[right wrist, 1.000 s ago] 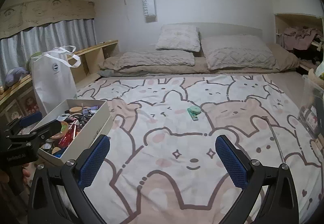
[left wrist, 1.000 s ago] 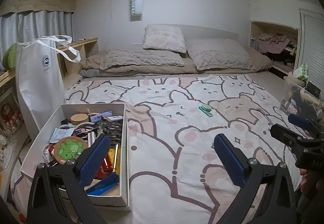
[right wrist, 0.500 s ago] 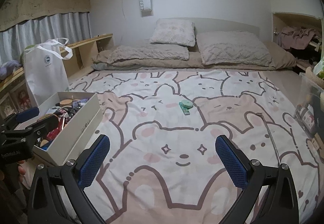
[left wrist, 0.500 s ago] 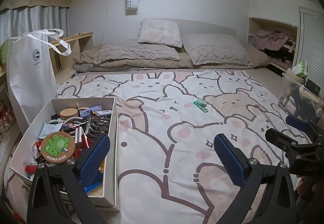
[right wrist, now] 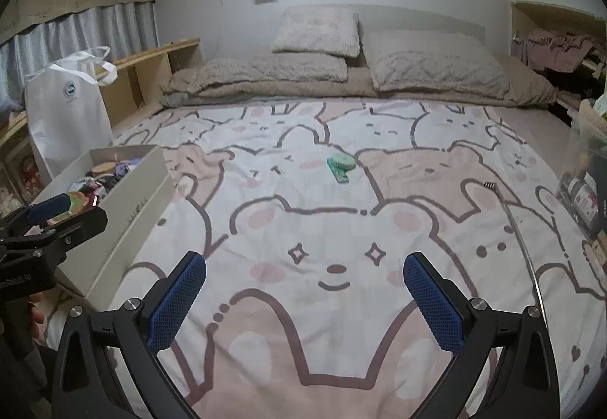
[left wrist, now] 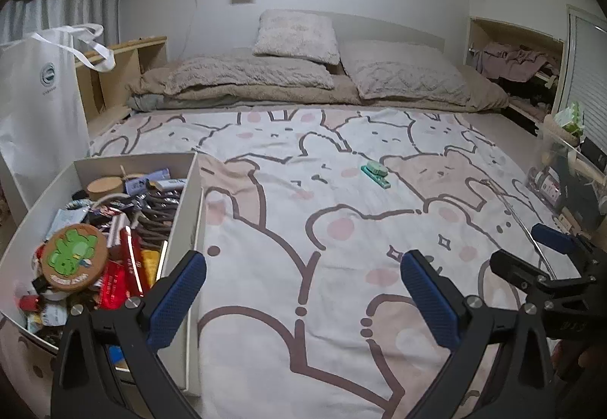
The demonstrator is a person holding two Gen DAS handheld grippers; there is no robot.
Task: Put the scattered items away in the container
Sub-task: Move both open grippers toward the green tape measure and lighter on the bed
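Both the left gripper (left wrist: 303,294) and right gripper (right wrist: 305,290) hang with jaws spread wide, empty, over the bear-print bedspread (right wrist: 341,229). A small green item (right wrist: 340,167) lies mid-bed, far right of the full white box (left wrist: 189,199)

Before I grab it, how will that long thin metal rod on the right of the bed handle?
The metal rod looks slender and shiny, so probably light, slippery, and apt to roll. It lies flat on the soft bedspread, so the fingertips may sink in first. Gripped near one end, it would likely droop or swing.
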